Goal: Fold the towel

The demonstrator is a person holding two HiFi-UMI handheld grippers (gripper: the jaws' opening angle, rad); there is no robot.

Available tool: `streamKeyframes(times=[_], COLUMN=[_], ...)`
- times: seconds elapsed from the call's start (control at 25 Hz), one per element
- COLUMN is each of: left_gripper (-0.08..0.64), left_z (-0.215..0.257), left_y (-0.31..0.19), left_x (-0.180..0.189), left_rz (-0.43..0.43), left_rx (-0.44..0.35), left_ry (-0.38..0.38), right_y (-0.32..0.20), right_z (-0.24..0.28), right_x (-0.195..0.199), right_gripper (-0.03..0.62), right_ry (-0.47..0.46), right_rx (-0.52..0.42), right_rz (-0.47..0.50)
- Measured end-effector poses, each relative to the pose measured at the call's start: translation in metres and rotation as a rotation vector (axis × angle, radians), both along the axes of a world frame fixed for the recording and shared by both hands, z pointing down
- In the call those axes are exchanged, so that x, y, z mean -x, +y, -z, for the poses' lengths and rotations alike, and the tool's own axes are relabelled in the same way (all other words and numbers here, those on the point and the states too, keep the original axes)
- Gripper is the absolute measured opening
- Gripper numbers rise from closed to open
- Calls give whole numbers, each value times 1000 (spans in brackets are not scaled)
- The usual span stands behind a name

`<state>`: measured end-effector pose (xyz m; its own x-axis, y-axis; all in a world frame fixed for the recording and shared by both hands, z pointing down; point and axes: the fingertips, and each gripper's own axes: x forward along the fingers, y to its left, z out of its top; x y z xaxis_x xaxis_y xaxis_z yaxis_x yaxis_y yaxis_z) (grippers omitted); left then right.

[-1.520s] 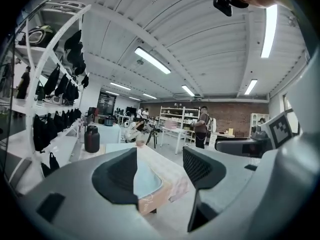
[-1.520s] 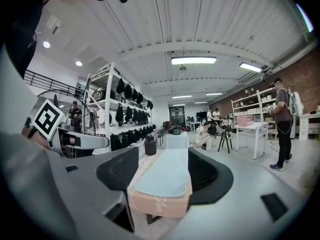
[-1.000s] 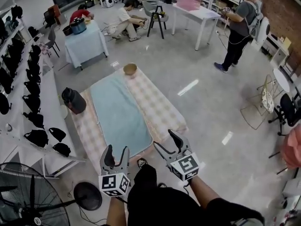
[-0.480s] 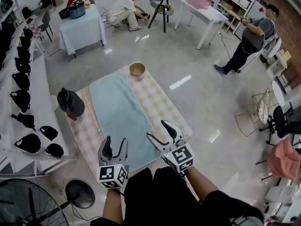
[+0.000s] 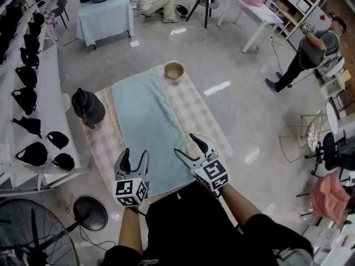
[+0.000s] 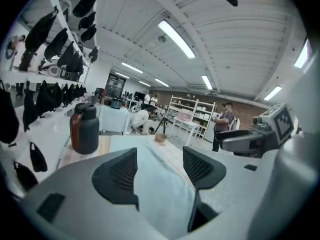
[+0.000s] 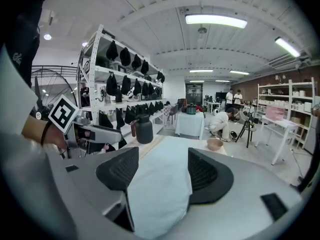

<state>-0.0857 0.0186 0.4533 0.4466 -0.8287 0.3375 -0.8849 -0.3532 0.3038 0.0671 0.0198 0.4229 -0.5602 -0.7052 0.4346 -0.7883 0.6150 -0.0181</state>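
Left gripper (image 5: pixel 133 158) and right gripper (image 5: pixel 187 147) hover, jaws apart and empty, above the near edge of the blue towel (image 5: pixel 145 126), spread flat on the counter (image 5: pixel 194 115). Uneven pinches could skew the fold; a dragged towel might nudge the flask (image 5: pixel 87 107) beside it.

1. Towel (image 5: pixel 148 131): one piece, plain pale blue-green, a long narrow rectangle.
2. State: was spread out flat at full length, the surface largely smooth and the edges fairly straight.
3. Pose: lay lengthwise (long axis running away from the person).
4. Location: rested on a checked cloth (image 5: pixel 191 112), down its middle, with checked margins showing along both long sides; the near short edge lay close to the cloth's near edge.
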Motion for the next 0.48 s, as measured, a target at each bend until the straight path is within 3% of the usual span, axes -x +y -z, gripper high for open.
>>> streamKeyframes(times=[0.12,0.48], left_gripper=[269,269], left_z=[-23,-104], left_y=[6,54], left_x=[4,8], left_rz=[-5,103], left_rx=[51,240], left_ry=[-16,-61], right_y=[3,28], right_z=[-24,-104], right_x=[-4,-24], right_gripper=[290,290], right_ry=[19,64], right_rx=[50,201], right_rz=[43,173])
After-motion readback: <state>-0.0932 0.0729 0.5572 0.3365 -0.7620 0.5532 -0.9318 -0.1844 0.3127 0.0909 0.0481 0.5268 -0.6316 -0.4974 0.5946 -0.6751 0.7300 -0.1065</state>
